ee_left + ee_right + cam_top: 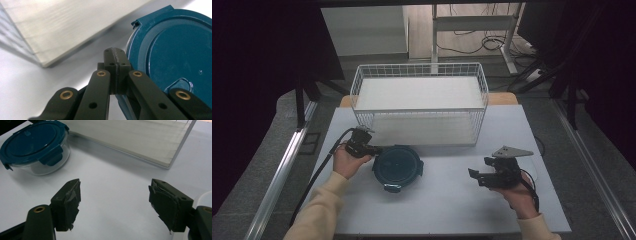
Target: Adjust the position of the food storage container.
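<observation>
The left hand-held gripper [374,149] sits at the left rim of the container [397,167], its jaws pressed together with nothing between them; in the left gripper view the closed tips [115,58] lie right against the blue lid [175,55]. The container, a round glass bowl with a clip-on lid, stands on the desk [437,210] left of centre, just in front of the wire basket [419,102].

The step in hand looks like nudging or steadying the container from its left side. To do it well, the closed tips should press low on the rim or the glass wall rather than on the lid edge, so the bowl slides flat and does not tip. A slow, level push suits glass on a smooth desk. If a grab is wanted instead, the jaws must first spread and take a lid clip [51,157] or the rim.

The right hand-held gripper [475,176] hovers well apart at the right, jaws spread wide and empty, its worn pads [71,195] aimed toward the container.

Hard to tell: whether the left tips truly touch the container or stop just short, whether all 4 clips are latched, and what the bowl holds. A pale round thing [206,197] is cut off at the right edge of the right gripper view.
</observation>
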Motion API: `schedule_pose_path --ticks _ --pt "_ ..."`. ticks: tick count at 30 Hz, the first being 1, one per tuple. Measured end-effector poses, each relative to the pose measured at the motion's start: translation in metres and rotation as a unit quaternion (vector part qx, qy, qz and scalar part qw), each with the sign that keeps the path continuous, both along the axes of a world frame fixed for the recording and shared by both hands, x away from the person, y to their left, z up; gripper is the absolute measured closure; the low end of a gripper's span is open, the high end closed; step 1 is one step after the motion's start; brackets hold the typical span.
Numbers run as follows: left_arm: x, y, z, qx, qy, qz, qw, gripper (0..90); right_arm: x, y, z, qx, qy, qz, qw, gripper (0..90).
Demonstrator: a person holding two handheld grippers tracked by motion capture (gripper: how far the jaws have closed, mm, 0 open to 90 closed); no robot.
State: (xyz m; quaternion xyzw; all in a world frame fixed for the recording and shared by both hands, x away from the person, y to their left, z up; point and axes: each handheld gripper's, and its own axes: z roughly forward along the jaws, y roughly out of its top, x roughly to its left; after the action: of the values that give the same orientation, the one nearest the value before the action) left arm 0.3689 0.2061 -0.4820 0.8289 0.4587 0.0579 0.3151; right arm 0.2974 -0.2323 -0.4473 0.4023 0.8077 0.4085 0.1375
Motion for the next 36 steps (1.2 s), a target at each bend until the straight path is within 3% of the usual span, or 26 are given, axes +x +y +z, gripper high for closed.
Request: schedule_pose_path --ticks 5,9,13,19,28,36 --pt "-0.004 -0.012 0.000 -0.007 0.008 -0.006 0.9999 90.0 0.000 0.001 0.000 0.001 0.000 0.002 1.0000 25.0" --pt "-0.006 -0.021 0.000 -0.019 0.012 -0.013 0.9997 90.0 0.000 0.000 0.000 0.017 0.009 0.006 0.9998 24.9" --pt "-0.010 -0.029 0.001 -0.010 0.009 -0.027 0.9995 90.0 0.000 0.000 0.001 0.017 0.009 0.005 0.9998 25.0" --pt "-0.016 -0.036 0.001 -0.019 0.020 -0.037 0.9989 90.0 0.000 0.000 0.000 0.016 0.011 0.006 0.9998 25.0" --pt "-0.025 -0.049 0.002 -0.016 0.017 -0.062 0.9978 90.0 0.000 0.004 -0.002 0.013 0.014 0.011 0.9998 24.9" --pt "-0.030 -0.058 0.002 -0.017 0.016 -0.068 0.9974 90.0 0.000 0.005 -0.003 0.013 0.017 0.013 0.9997 24.9"
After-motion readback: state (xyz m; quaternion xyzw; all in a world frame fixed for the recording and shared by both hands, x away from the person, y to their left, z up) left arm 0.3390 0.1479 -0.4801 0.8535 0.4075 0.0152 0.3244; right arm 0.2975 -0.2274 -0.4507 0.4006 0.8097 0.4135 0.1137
